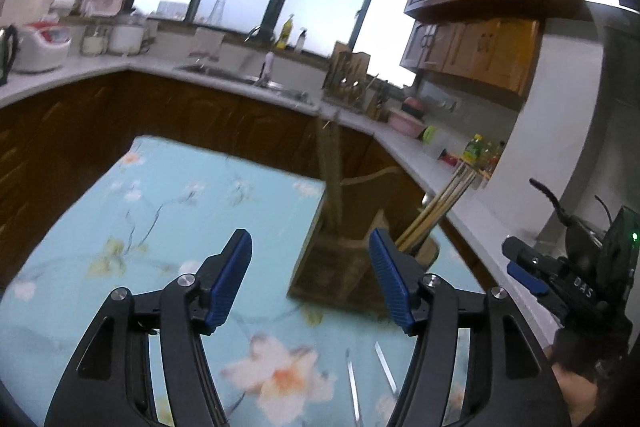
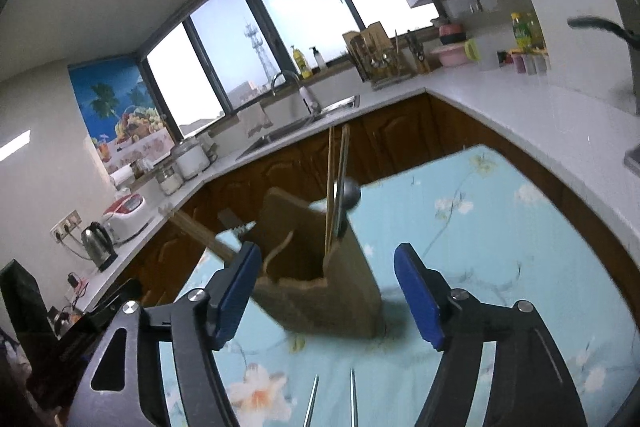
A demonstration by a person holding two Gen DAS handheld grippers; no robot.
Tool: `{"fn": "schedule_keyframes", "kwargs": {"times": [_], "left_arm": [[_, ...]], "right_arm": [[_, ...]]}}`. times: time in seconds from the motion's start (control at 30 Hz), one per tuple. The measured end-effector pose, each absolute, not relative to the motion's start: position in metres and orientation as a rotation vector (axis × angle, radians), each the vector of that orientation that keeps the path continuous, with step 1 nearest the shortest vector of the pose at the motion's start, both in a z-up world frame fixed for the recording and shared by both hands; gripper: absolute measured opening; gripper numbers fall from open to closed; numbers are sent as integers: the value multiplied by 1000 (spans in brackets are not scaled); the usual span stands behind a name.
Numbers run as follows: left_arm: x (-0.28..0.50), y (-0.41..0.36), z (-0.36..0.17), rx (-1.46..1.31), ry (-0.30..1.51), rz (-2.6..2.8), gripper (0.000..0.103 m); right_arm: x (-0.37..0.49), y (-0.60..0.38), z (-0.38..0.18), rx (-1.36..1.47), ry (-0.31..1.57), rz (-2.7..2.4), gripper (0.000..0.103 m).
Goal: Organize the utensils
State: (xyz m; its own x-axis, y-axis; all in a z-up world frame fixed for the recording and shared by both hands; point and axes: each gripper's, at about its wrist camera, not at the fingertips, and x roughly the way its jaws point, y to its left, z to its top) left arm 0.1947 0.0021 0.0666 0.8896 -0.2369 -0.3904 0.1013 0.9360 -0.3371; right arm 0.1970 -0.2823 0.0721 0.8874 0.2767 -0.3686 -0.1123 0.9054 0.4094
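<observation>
A wooden utensil holder (image 1: 332, 267) stands on the turquoise floral tablecloth (image 1: 160, 227). Wooden chopsticks (image 1: 330, 167) stand upright in one compartment and more chopsticks (image 1: 440, 203) lean out to the right. My left gripper (image 1: 309, 241) is open just short of the holder, with nothing between its pads. Two metal chopsticks (image 1: 352, 383) lie on the cloth below it. In the right wrist view my right gripper (image 2: 327, 253) is open in front of the holder (image 2: 332, 299), empty. A dark round-headed utensil (image 2: 352, 191) stands in it, and the metal chopsticks (image 2: 312, 403) lie below.
White counters (image 2: 500, 107) with brown cabinets wrap around the table. On them are a sink (image 2: 296, 127), a knife rack (image 2: 380, 59), bottles (image 2: 524, 31), jars, a rice cooker (image 2: 124, 215) and a kettle (image 2: 96, 243). My right gripper (image 1: 516, 259) shows beside the table's right edge.
</observation>
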Motion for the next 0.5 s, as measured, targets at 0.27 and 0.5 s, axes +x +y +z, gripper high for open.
{"fn": "schedule_keyframes", "kwargs": {"times": [0.27,0.5], "left_arm": [[148,20,32,-355,519,-132,62],[118,23,18,-335,539,-112,62]], "right_arm": [[148,-271,35,388,491,230,73],[114,-260,15,337,537,254,73]]}}
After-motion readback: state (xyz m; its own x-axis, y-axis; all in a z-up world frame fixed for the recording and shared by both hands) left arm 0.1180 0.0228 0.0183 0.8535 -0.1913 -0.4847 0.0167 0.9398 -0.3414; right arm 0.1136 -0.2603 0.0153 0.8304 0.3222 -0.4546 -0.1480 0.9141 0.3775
